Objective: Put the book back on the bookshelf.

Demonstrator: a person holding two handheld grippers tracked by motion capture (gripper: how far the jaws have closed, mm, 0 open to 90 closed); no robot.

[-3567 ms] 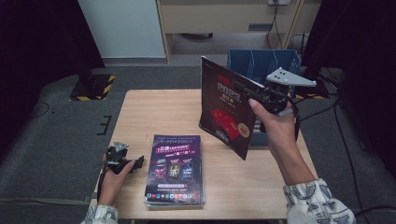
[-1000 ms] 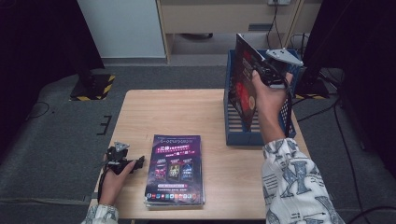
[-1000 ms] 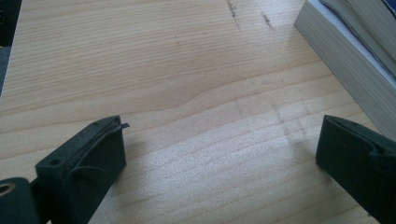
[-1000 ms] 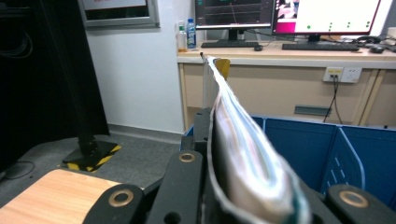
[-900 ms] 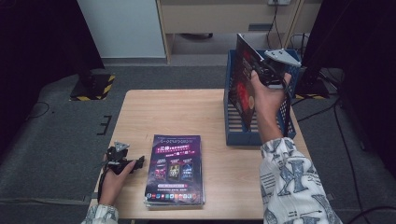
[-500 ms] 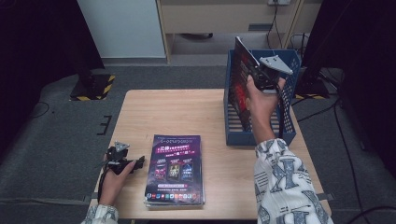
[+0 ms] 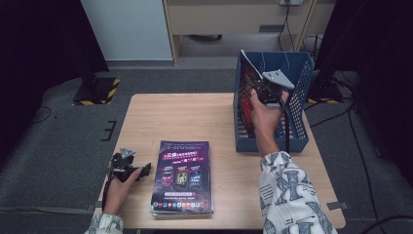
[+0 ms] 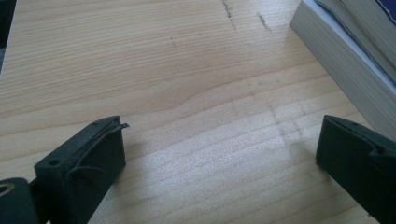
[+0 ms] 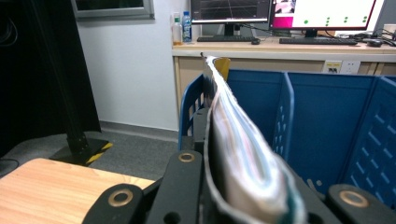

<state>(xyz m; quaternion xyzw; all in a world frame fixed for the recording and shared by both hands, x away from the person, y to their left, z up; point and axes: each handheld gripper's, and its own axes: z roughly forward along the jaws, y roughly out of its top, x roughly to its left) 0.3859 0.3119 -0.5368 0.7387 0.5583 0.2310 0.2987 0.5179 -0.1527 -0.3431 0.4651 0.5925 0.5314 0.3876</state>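
Right claw (image 7: 263, 87), clenched on a magazine (image 7: 247, 100), has sunk into the blue rack (image 7: 297, 73) below it. Filing is nearly done. Left claw (image 8: 219, 154) rests released beside the stack (image 7: 182, 178).

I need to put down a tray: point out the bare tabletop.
Free: the wide strip of table between the magazine stack and the far edge, left of the blue rack. Crowded: the near edge, around the stack and the left hand-held gripper.

1. High view: fixed overhead on the person's side, facing forward and down across the whole desk (image 7: 195, 117).
2. Left gripper view: low, close over the woodgrain, beside the magazine stack (image 8: 345, 60).
3. Right gripper view: level, close against the blue file rack (image 9: 327, 116), also seen from above.
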